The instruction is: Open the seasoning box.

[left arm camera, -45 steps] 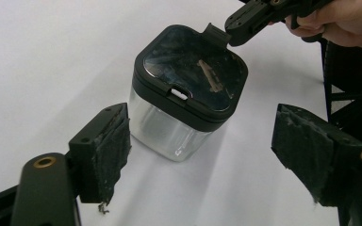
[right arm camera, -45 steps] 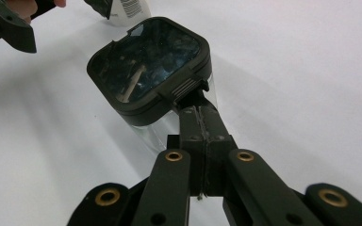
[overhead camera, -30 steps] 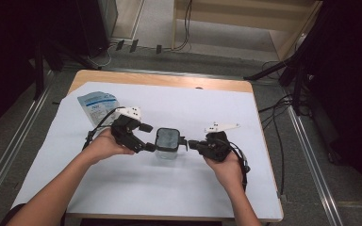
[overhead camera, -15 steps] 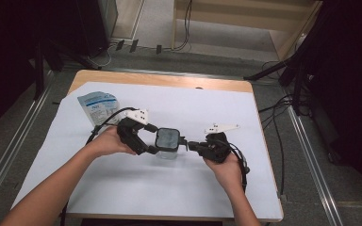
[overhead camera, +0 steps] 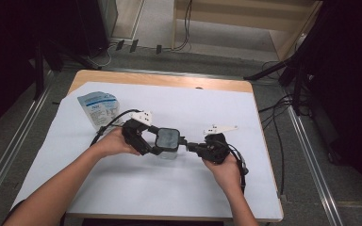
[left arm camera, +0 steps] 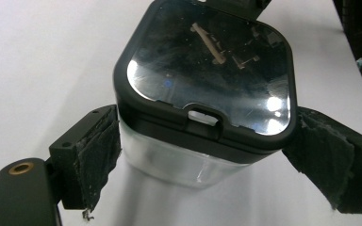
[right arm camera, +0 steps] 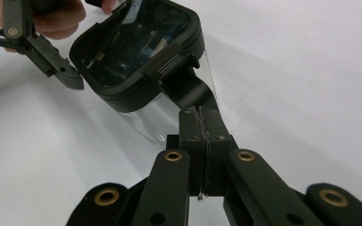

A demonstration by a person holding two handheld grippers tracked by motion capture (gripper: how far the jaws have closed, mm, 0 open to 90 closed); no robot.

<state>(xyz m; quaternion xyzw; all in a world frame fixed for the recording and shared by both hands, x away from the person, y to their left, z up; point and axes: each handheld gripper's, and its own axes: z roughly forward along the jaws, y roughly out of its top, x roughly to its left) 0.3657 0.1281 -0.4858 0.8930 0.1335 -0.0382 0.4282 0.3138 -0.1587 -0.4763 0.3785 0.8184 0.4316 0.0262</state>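
Observation:
A clear box with a black lid [overhead camera: 167, 139] stands on the white sheet mid-table. My left gripper [overhead camera: 159, 141] comes at it from the left. In the left gripper view its jaws [left arm camera: 212, 157] stand wide, one fuzzy pad [left arm camera: 96, 157] on each side of the box [left arm camera: 207, 80], very close to its walls. My right gripper [overhead camera: 189, 145] reaches in from the right. It is shut [right arm camera: 201, 120] on a black tab [right arm camera: 188, 89] that sticks out from the lid's edge [right arm camera: 136, 52]. One left gripper finger [right arm camera: 59, 68] shows beside the lid in the right gripper view.
A blue-and-white pouch [overhead camera: 99, 107] lies at the back left of the white sheet [overhead camera: 264, 117]. Cables trail from both grippers. The wooden table edge [overhead camera: 160, 79] runs along the back, with cords and furniture legs on the floor beyond.
My left gripper has slid right and down, so its jaws now straddle the box. The right gripper and the box have stayed put.

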